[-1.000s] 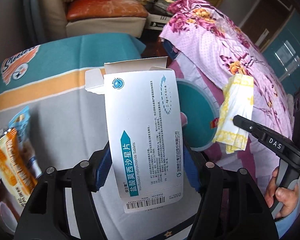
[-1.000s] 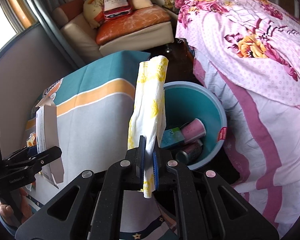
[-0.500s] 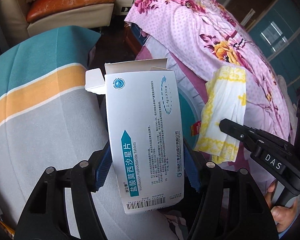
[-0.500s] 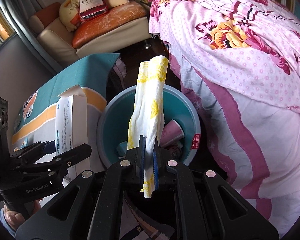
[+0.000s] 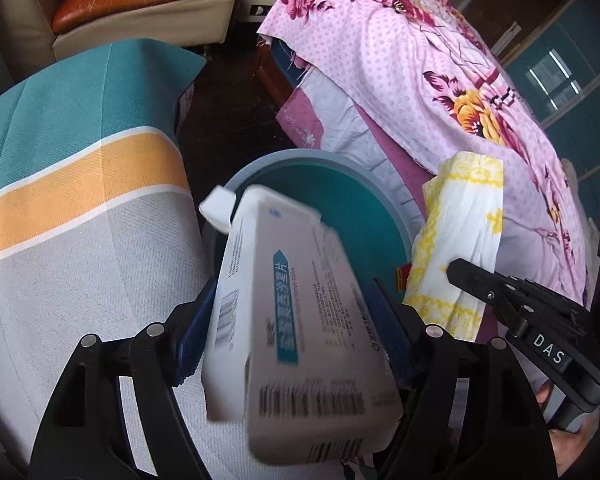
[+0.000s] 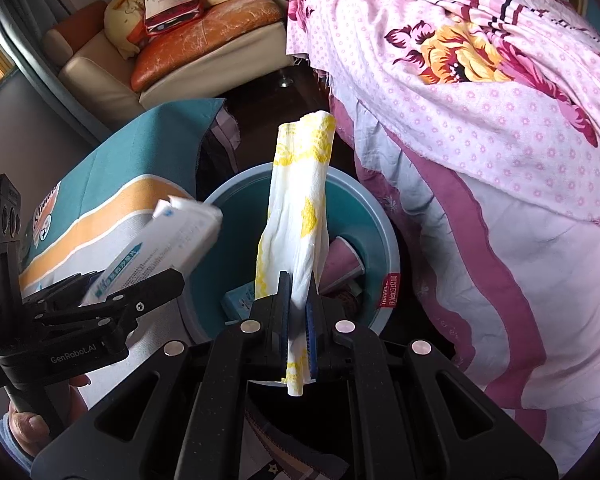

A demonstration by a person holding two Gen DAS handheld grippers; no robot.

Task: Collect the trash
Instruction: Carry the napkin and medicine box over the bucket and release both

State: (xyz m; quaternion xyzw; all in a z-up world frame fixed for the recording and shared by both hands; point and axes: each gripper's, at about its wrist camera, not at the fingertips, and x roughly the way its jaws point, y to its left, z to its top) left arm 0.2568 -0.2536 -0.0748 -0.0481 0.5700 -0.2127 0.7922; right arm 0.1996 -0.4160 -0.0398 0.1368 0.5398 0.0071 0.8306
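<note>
Above the teal trash bin (image 6: 384,240), the left gripper (image 5: 296,316) stands spread, the blurred medicine box (image 5: 300,332) tilting between its fingers; the right gripper (image 6: 298,320) pinches a yellow-printed napkin (image 6: 300,216).

bin (image 6: 380,236) between table (image 6: 112,208) left, bed (image 6: 500,160) right | cup (image 6: 342,260) in bin | sofa (image 6: 172,60) behind

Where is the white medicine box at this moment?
In the left wrist view the medicine box sits blurred and tilted between the left gripper fingers, its top over the near rim of the teal bin.
</note>
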